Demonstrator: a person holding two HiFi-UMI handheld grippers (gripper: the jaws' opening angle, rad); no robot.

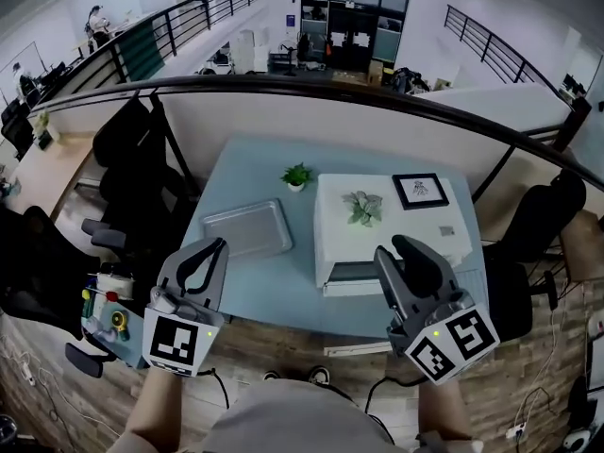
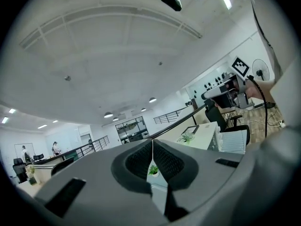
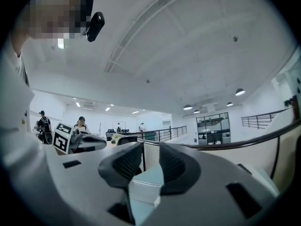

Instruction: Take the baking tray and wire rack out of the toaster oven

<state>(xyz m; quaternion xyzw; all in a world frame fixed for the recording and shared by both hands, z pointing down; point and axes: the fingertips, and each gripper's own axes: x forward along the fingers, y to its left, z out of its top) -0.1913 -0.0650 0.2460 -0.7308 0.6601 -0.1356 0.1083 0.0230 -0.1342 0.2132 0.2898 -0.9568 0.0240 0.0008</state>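
Note:
The silver baking tray (image 1: 247, 228) lies flat on the blue table (image 1: 274, 291), left of the white toaster oven (image 1: 392, 229). A ribbed, grille-like piece (image 2: 233, 142) shows at the oven's front; I cannot tell whether it is the wire rack. My left gripper (image 1: 219, 244) hovers near the table's front edge, short of the tray, with its jaws shut and empty (image 2: 152, 142). My right gripper (image 1: 389, 248) is in front of the oven's near face. Its jaws stand a narrow gap apart with nothing between them (image 3: 150, 147). Both point level.
A small potted plant (image 1: 296, 175) stands behind the tray. A leafy sprig (image 1: 363, 207) and a framed picture (image 1: 421, 190) lie on the oven's top. Black office chairs (image 1: 127, 173) flank the table, and a curved railing (image 1: 377, 97) runs behind it.

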